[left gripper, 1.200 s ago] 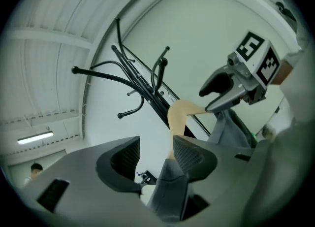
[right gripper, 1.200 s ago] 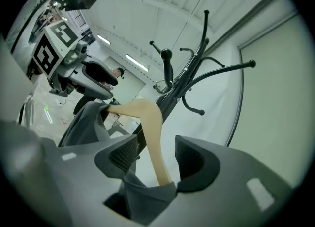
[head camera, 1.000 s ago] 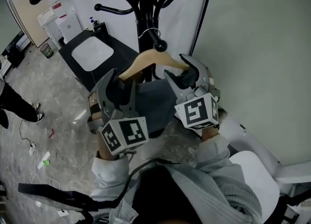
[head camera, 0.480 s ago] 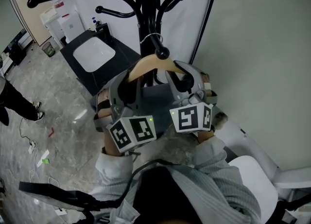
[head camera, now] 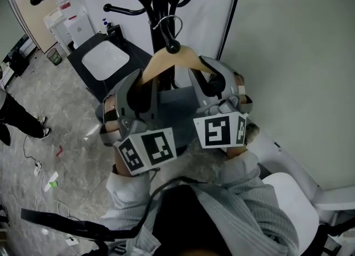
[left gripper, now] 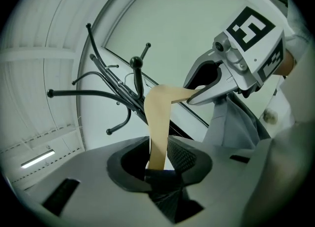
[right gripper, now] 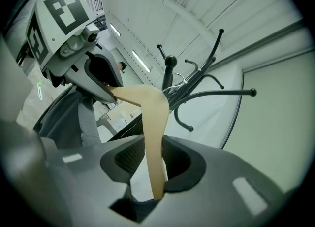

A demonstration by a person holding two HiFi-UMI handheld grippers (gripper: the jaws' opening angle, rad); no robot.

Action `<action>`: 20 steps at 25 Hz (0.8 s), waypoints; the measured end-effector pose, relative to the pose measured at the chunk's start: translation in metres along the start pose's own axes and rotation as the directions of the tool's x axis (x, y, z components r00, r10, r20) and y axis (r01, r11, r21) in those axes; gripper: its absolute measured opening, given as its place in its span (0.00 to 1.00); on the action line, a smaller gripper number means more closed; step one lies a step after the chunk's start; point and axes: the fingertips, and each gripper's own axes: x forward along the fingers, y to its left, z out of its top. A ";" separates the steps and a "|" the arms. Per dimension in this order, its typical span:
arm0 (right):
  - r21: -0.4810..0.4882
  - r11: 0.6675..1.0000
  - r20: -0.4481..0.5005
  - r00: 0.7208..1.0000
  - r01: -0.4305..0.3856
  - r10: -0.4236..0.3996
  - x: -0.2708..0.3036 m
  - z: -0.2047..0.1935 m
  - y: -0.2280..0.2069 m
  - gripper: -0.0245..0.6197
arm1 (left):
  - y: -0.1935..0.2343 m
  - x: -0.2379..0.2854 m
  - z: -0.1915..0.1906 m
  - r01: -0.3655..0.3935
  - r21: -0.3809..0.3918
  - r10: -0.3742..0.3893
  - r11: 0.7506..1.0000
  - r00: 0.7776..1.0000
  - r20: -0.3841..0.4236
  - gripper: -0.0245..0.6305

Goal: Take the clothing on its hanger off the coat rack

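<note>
Pale wall behind, and up close the left gripper is closing its jaws on one arm of the light wooden hanger, while the right gripper clamps the other arm. Best to lift both ends level, so the wire hook clears the knobbed peg of the black metal coat rack. The dark grey garment drapes smoothly beneath.
</note>
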 end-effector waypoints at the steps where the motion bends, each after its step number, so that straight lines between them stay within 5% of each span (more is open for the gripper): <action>1: -0.003 1.000 0.005 1.000 0.011 -0.011 -0.003 0.004 -0.005 0.21 | 0.003 -0.002 0.006 -0.003 0.002 0.003 1.000 1.000 0.012 0.21; 9: -0.022 0.994 -0.018 0.994 0.109 -0.110 -0.052 0.014 -0.047 0.21 | -0.001 -0.022 0.063 0.009 0.026 -0.012 1.000 0.993 0.121 0.21; 20: -0.053 0.972 -0.238 0.942 0.229 -0.235 -0.149 -0.038 -0.073 0.21 | -0.087 -0.039 0.120 0.193 0.027 -0.193 0.981 0.950 0.246 0.21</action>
